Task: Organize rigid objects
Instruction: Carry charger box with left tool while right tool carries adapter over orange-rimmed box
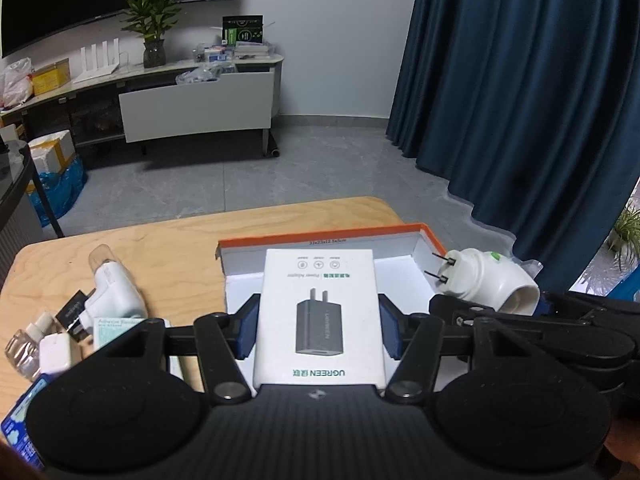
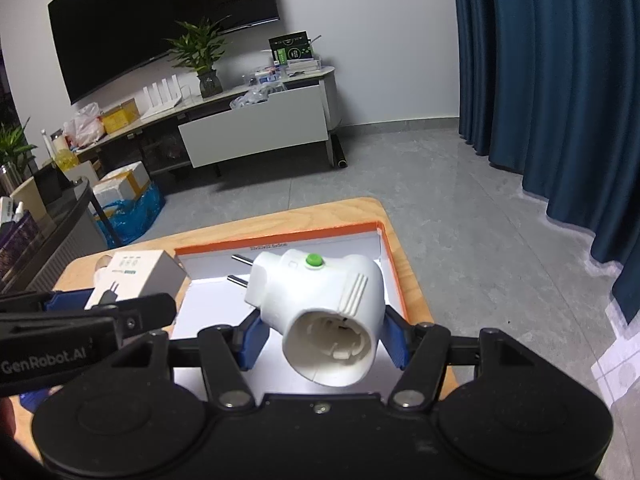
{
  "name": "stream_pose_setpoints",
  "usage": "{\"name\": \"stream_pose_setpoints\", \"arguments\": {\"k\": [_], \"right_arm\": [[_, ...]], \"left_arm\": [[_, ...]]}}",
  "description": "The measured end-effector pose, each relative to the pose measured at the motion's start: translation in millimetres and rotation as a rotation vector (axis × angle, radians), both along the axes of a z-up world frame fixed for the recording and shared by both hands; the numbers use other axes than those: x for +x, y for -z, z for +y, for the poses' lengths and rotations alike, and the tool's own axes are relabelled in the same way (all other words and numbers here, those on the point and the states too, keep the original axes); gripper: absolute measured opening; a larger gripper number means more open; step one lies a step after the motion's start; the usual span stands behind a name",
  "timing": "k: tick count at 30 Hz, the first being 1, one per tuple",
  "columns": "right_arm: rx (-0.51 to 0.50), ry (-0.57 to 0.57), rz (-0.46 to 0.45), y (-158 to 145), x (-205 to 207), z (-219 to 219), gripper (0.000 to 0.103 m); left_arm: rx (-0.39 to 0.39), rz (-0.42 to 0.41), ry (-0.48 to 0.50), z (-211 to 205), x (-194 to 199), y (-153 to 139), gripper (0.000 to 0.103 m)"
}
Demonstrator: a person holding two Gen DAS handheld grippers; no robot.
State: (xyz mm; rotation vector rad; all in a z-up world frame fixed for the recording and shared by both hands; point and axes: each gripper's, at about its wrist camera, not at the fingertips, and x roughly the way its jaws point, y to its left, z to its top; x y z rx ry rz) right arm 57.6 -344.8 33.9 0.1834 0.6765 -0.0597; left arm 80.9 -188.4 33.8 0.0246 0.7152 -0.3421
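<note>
In the left wrist view the charger box (image 1: 320, 316) covers the middle of the tray (image 1: 320, 236) floor, and its near end is hidden behind the black body of the left tool (image 1: 319, 330). At the lower left a blue packet (image 1: 18, 436) is cut by the frame edge and partly masked by the tool body; its print is too small to read. The small label on the tray's far wall is unreadable. In the right wrist view the adapter (image 2: 324, 316) hides the tray (image 2: 280, 242) floor at centre, and the bench's (image 2: 80, 268) lower-left part lies behind the other tool's body.
</note>
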Motion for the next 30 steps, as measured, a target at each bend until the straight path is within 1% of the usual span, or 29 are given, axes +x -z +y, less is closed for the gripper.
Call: {"name": "stream_pose_setpoints", "arguments": {"k": [9,16,27,30], "right_arm": [[-0.018,-0.036,0.021,12.4,22.8,1.7,0.072],[-0.025,-0.038,0.039,19.7,39.1,1.5,0.072],[-0.04,-0.055,0.056,24.5,49.4,3.8,0.072],[-0.051,-0.052,0.061,26.0,51.3,4.8,0.072]], "left_arm": [[0.023,0.028,-0.047,4.2,13.5,12.3,0.06],[0.035,0.039,-0.039,-2.3,21.9,16.5,0.06],[0.036,0.053,-0.048,-2.6,29.8,21.2,0.06],[0.044,0.042,-0.05,-2.7,29.0,21.4,0.06]]}}
